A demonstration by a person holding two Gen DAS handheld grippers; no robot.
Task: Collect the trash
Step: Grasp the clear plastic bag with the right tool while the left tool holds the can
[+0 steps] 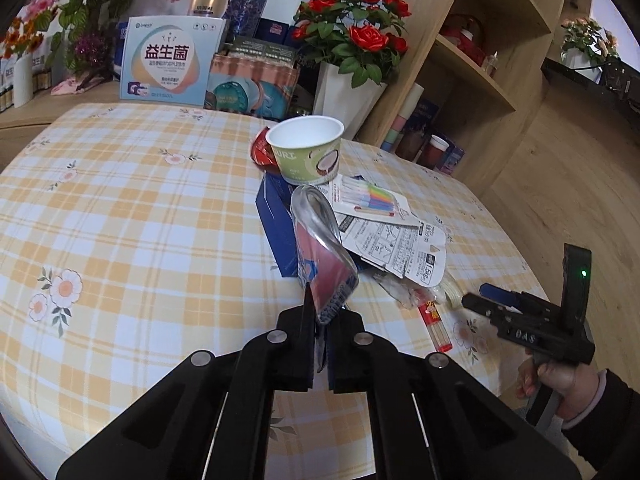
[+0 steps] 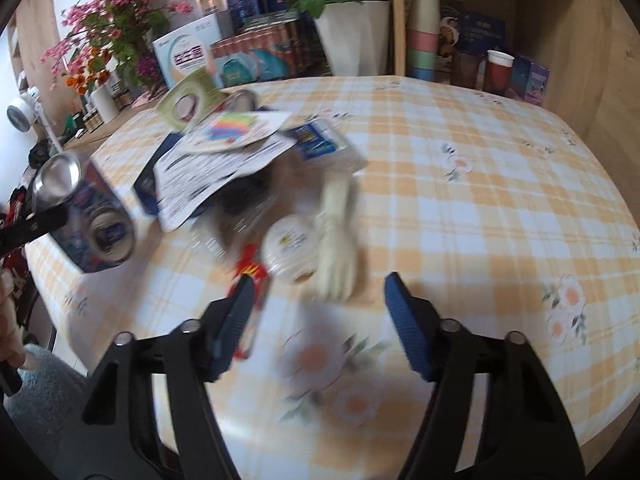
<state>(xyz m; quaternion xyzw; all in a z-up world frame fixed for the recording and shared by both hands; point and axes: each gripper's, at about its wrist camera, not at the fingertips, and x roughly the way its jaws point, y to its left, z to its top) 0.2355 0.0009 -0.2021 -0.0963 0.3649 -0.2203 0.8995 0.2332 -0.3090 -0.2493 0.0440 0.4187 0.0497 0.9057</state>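
Note:
My left gripper (image 1: pixel 320 320) is shut on a crushed drink can (image 1: pixel 322 252) and holds it above the checked table (image 1: pixel 140 208). The can also shows at the left of the right wrist view (image 2: pixel 86 216). Behind it lies a trash pile: a green yogurt cup (image 1: pixel 308 148), a blue box (image 1: pixel 276 224), a marker card (image 1: pixel 370 200) and printed packaging (image 1: pixel 400 248). My right gripper (image 2: pixel 320 320) is open and empty, low over the table, just before a round white lid (image 2: pixel 290 248), a pale glove (image 2: pixel 338 248) and a red wrapper (image 2: pixel 250 272). It appears at the right of the left wrist view (image 1: pixel 492 296).
Boxes (image 1: pixel 172 64), a rose pot (image 1: pixel 352 60) and other flowers line the table's far edge. A wooden shelf unit (image 1: pixel 480 60) with cups stands at the right. The wooden floor (image 1: pixel 568 184) lies beyond the table's right edge.

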